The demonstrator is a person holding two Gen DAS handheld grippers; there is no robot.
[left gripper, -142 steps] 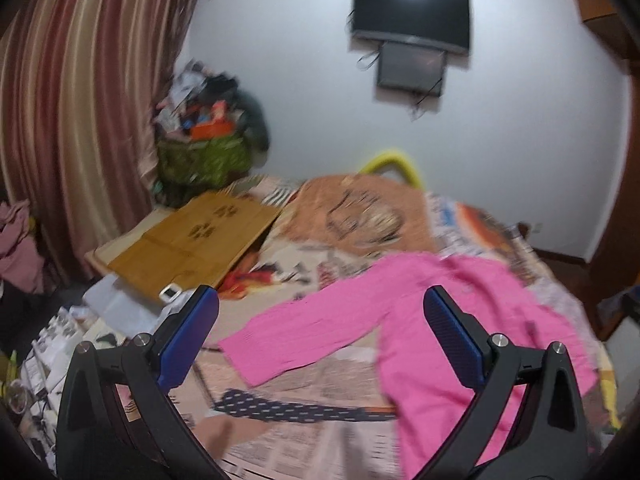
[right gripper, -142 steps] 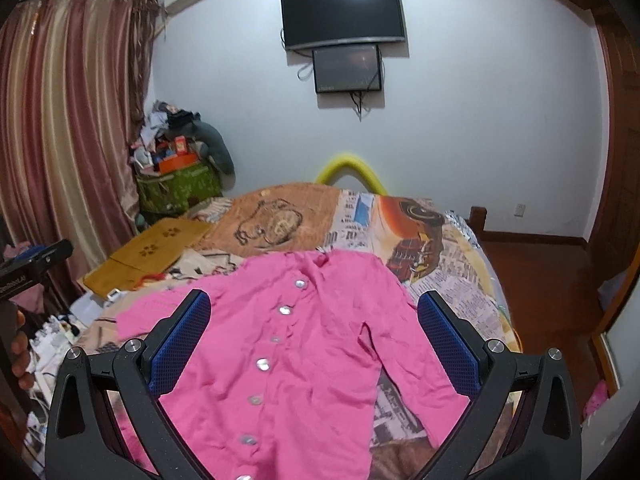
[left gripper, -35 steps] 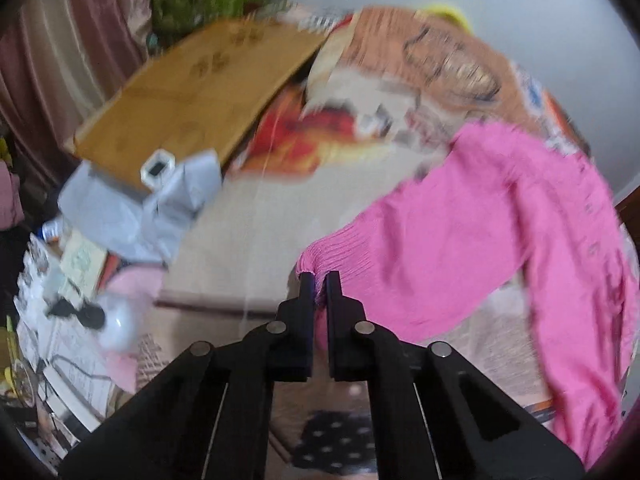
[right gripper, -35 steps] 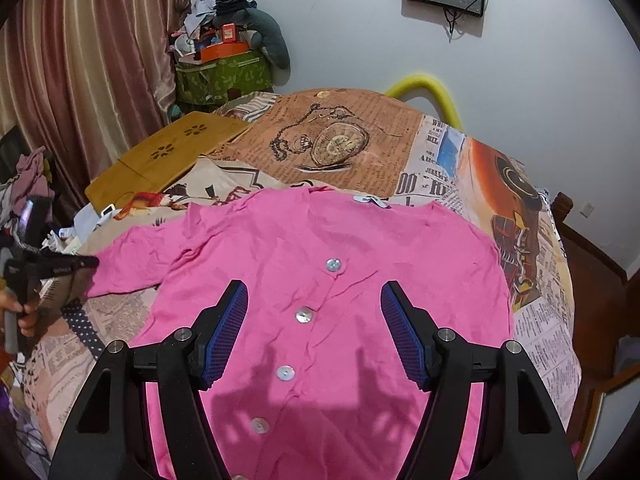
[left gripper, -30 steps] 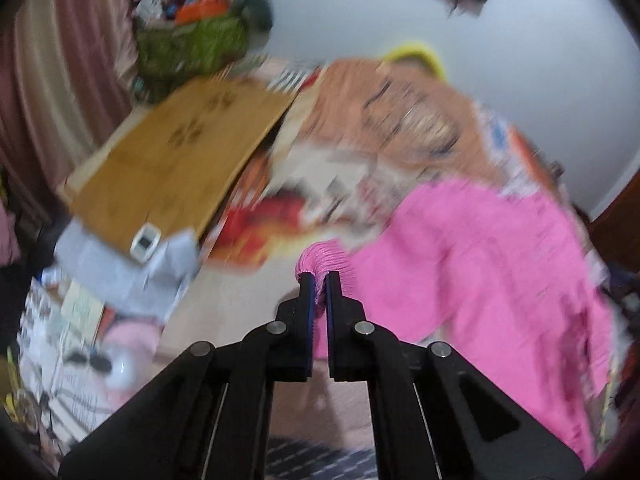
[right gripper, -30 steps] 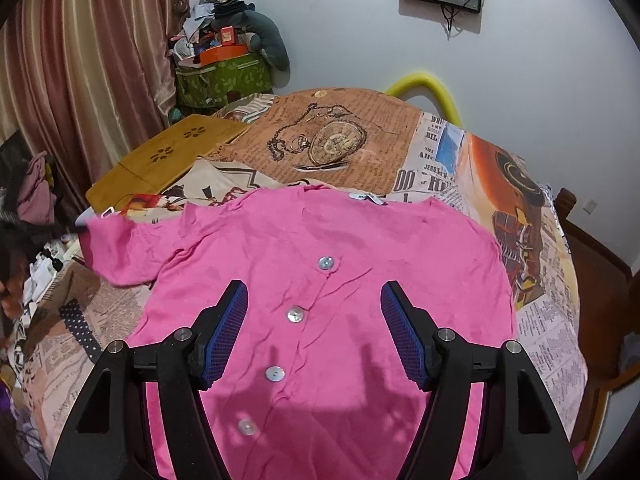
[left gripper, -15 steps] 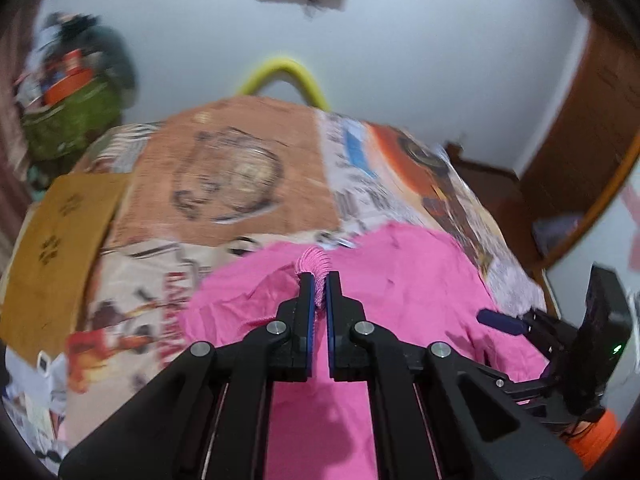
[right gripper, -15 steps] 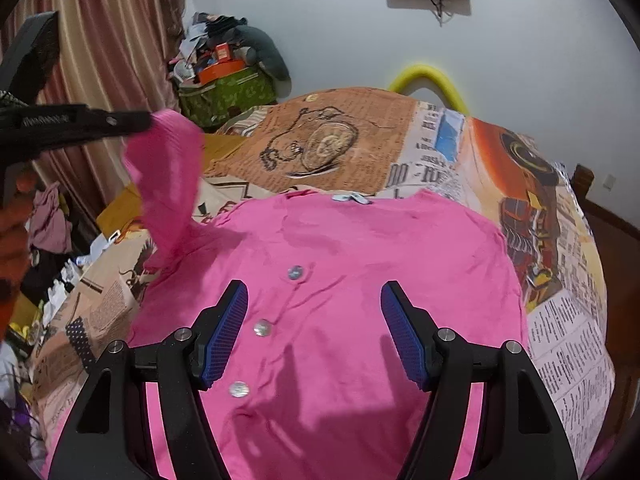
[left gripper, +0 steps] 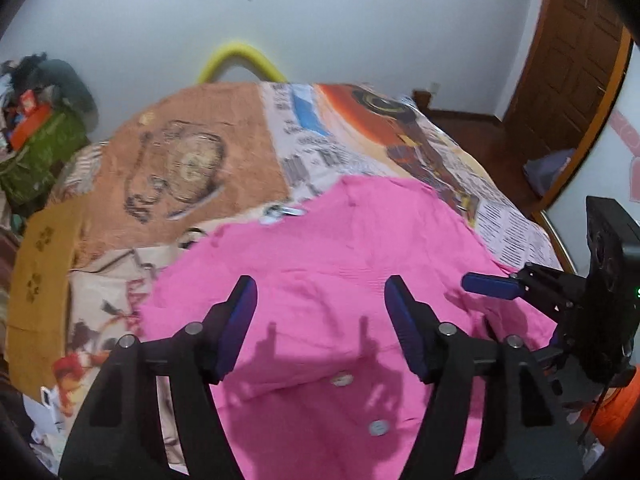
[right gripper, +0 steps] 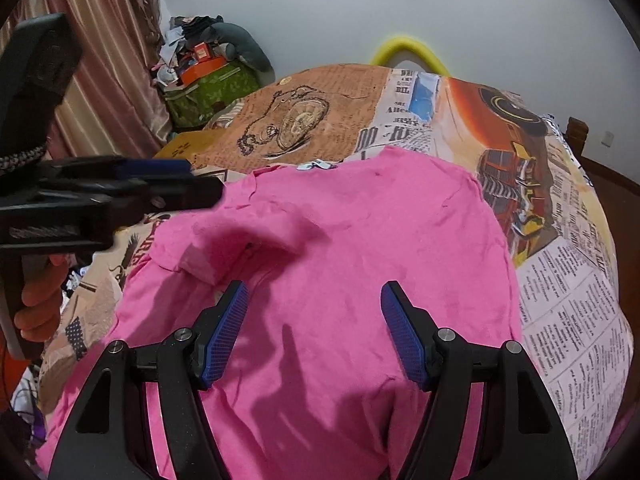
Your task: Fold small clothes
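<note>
A pink cardigan (right gripper: 352, 264) lies button-side up on the bed (right gripper: 568, 280), spread over a newspaper-print bedspread, its collar toward the far wall. One sleeve (right gripper: 236, 240) lies folded across the chest, a soft hump with its cuff end near the button line, which looks like the first fold of the job. The left gripper (left gripper: 320, 312) hovers just above that area with its fingers (left gripper: 240, 312) spread wide and nothing between them (their shadows fall on the fabric below), a stance that suits having let the sleeve drop where it should rest. The right gripper (right gripper: 312, 332) hangs over the lower middle of the garment, its fingers (right gripper: 400, 332) likewise apart and holding nothing, probably kept near so it can take the other side. The opposite sleeve is not clearly visible from either camera, so I cannot tell how it lies. My guess is that the right side needs folding inward next, then the hem brought up; the loose knit may slide or bunch if pinched too shallowly.
</note>
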